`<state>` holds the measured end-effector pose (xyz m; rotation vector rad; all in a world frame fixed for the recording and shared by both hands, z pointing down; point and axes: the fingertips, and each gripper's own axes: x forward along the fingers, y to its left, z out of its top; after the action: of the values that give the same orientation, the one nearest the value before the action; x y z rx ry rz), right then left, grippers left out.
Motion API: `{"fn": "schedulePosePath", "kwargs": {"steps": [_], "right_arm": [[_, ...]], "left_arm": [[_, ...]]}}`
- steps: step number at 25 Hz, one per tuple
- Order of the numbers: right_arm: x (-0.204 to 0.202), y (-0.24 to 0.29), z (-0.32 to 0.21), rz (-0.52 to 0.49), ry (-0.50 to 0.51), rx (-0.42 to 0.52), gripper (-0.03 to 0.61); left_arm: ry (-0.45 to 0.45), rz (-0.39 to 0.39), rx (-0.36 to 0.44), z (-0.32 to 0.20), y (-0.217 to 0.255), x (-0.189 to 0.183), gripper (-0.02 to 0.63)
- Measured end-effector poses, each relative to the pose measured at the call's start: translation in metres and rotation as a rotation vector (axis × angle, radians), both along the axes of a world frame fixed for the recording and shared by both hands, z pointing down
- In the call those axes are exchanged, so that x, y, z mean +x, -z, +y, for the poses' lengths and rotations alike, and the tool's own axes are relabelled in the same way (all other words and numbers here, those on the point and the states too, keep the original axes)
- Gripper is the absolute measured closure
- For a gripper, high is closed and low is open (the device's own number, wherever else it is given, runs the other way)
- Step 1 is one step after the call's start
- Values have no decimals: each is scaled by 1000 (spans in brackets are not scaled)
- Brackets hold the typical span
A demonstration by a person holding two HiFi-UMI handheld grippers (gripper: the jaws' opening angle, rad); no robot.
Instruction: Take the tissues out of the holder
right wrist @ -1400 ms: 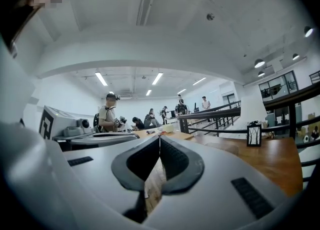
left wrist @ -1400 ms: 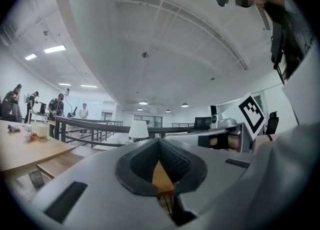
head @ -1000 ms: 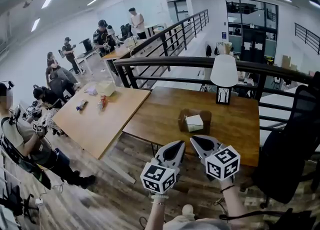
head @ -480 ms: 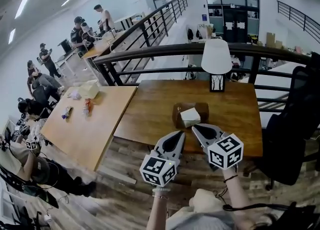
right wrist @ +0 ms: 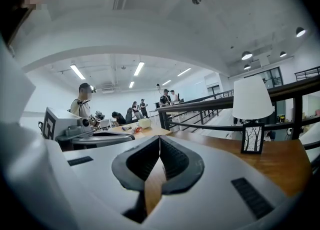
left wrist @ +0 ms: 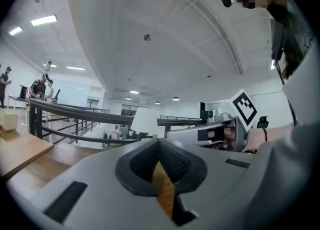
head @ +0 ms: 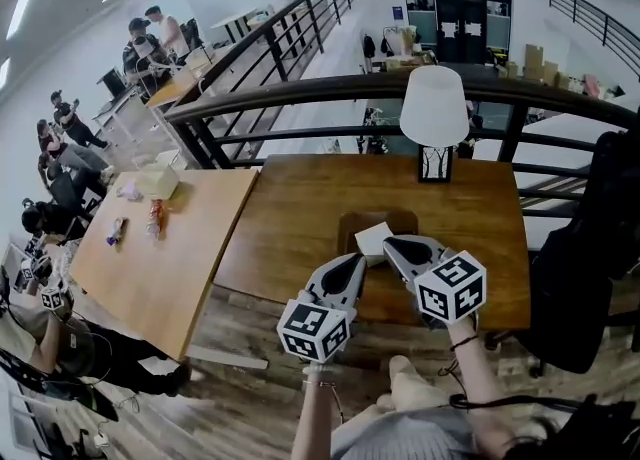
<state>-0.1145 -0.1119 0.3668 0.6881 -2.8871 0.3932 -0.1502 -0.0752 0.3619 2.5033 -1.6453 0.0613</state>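
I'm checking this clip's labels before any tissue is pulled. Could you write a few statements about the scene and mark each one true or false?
1. The left gripper and the right gripper both have their jaws together with nothing between them. True.
2. The tissues lie on the floor. False: they sit in the holder on the dark table.
3. A lamp with a white shade stands on the same table as the holder. True.
4. The lamp lies tipped over on its side. False: it stands upright near the table's far edge.
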Motion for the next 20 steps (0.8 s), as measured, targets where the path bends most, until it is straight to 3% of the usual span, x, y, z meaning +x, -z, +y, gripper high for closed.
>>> {"fn": "schedulePosePath", "kwargs": {"steps": [14, 20], "right_arm": [[-31, -54, -83, 147, 109, -106, 566], [-40, -96, -91, 285, 181, -276, 565]], "left_arm": [[-11, 27, -109, -94, -50, -20, 606], [-21, 45, -175, -106, -71, -37, 606]]}}
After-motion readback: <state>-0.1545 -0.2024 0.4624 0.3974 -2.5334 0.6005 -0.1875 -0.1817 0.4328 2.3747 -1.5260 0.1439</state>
